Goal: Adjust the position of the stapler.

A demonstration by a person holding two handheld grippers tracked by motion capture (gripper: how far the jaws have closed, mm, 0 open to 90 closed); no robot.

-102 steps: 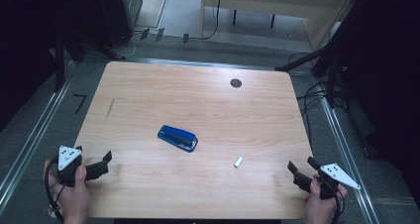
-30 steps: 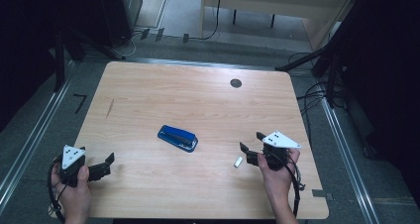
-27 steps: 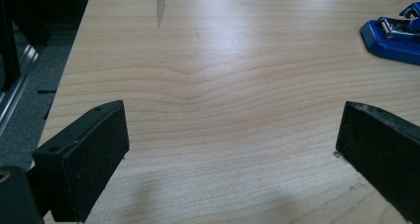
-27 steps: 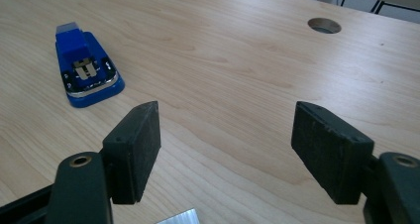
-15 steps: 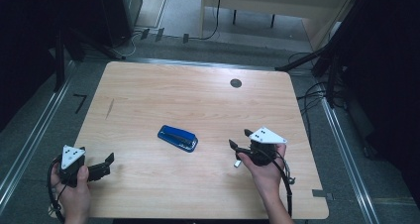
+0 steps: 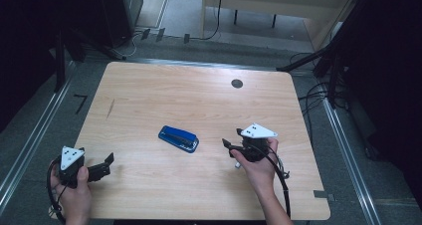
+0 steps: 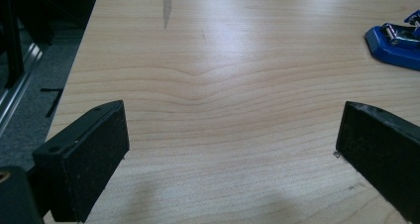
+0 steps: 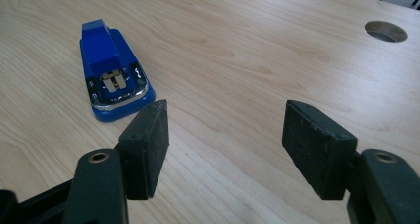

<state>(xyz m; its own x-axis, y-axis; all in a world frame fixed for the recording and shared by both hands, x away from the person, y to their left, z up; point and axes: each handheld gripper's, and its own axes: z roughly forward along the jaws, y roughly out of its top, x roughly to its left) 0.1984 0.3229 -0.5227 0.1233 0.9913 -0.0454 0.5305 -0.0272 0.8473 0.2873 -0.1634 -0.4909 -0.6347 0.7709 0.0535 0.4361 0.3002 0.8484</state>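
A: Where's the right claw?

B: Low over the desk, jaws apart with bare wood between them; they've just been closing a little. The hand grips it from behind, forearm coming up from the near edge, the claw aimed left toward the blue stapler.

A: And the stapler?

B: Flat near the desk's middle, just beyond the jaw tips, untouched. Its long axis runs far-left to near-right, metal-trimmed end toward that claw.

A: The left claw?

B: At the near-left corner, jaws wide, nothing between them.
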